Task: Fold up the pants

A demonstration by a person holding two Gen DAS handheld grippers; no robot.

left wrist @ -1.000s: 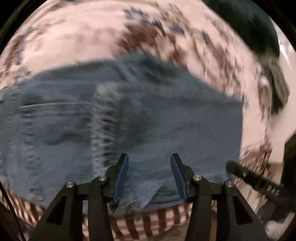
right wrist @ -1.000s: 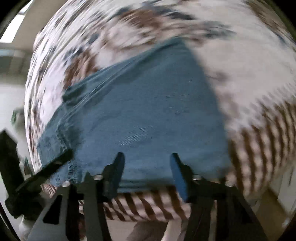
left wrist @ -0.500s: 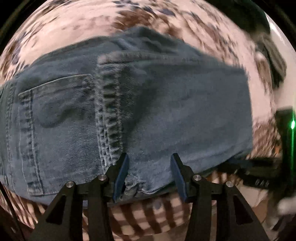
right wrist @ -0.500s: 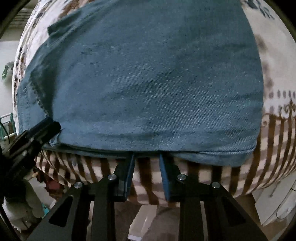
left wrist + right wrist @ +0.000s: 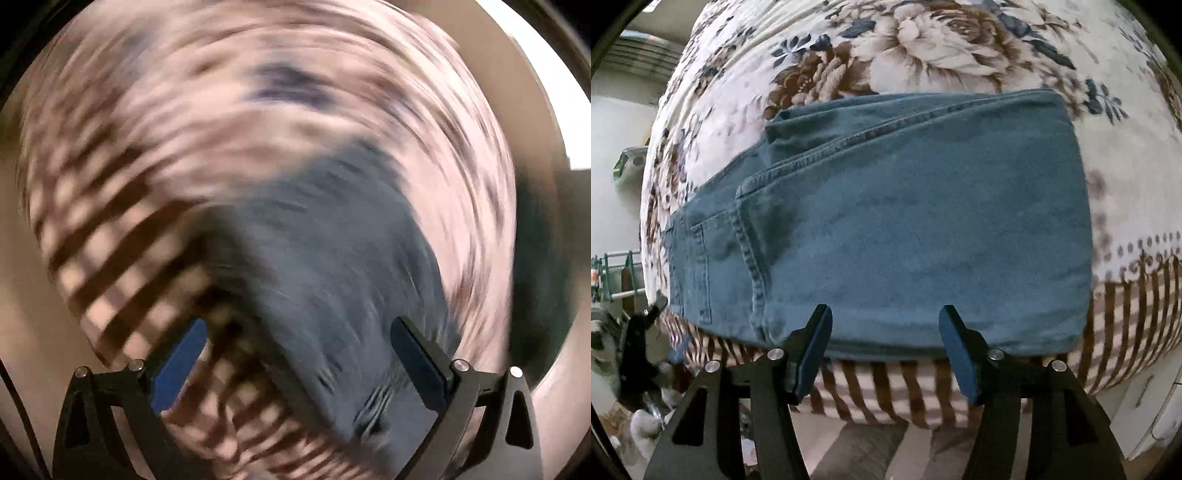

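Left edge, right wrist view: a black frame (image 5: 637, 343) stands low beside the bed, likely the other tool; blurred clutter below it, not identifiable.
Left hand-held gripper (image 5: 295, 354): fingers spread wide, nothing between them. Its view is heavily smeared; only blue denim ahead and to the right, striped cloth to the left.
Jeans (image 5: 886, 221): folded into a compact rectangle, lying flat on the floral bedspread (image 5: 923, 48) near the striped bed edge. Back pocket (image 5: 698, 269) and thick seam show at the left end; right end is a clean fold.
Right hand-held gripper (image 5: 884, 332): fingers apart, holding nothing, hovering just off the near long edge of the jeans, roughly centred on it, tips not touching cloth as far as can be told.
Task stage (judgement): fold looks nearly finished or finished; both tools free.
Risk 1: the near edge lies close to the drop of the bed; a nudge or drag toward the viewer could pull the stack over the side.
Risk 2: the left tool appears to be swinging fast near the denim; a clipped layer would open the fold.
Risk 3: pinching only the top layer at the near edge would peel it back, since the stacked layers are loose.
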